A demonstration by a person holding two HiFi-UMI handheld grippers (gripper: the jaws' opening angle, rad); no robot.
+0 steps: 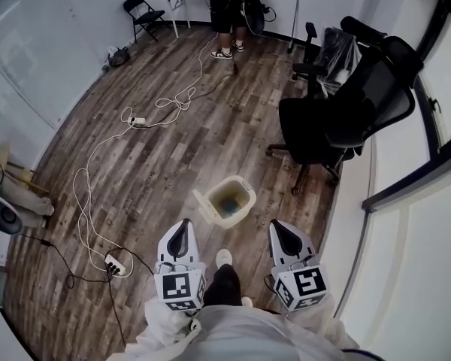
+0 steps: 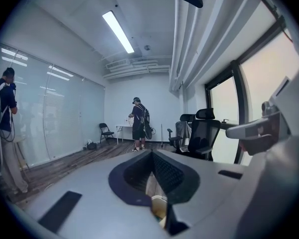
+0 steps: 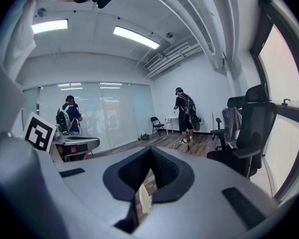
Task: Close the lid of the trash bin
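- Floor (image 1: 210,126): dark wood-look planks running the length of the room; it carries everything listed below.
- Glass partition (image 1: 30,66): frosted panels along the left side of the room. White walls close the far end and dark-framed windows (image 1: 436,126) line the right.
- Ceiling light (image 2: 118,31): one long strip, lit, seen from the left gripper view.
- Office chair (image 1: 338,119): black, high-backed, on a wheeled base, near the right-hand wall and beyond the bin.
- Standing person (image 1: 233,6): dark clothes and pale shoes, at the far end of the room.
- Folding chair (image 1: 144,13): black, set against the far left corner.
- Trash bin (image 1: 249,194): pale and square, standing on the floor just ahead of the wearer's shoe (image 1: 223,258) and between the two grippers' lines of reach. It is touched by neither.
- Lid (image 1: 203,205): swung open and hanging off the bin's left side (the inside of the bin is exposed).
- Left gripper (image 1: 184,224): held low near the body, fingers (image 2: 169,176) closed tip to tip with nothing between them.
- Right gripper (image 1: 278,224): level with the left, fingers (image 3: 167,176) likewise pressed together and empty.
- White cable (image 1: 83,194): looping across the left half of the floor.
- Power strip (image 1: 114,264): white, beside the left gripper.
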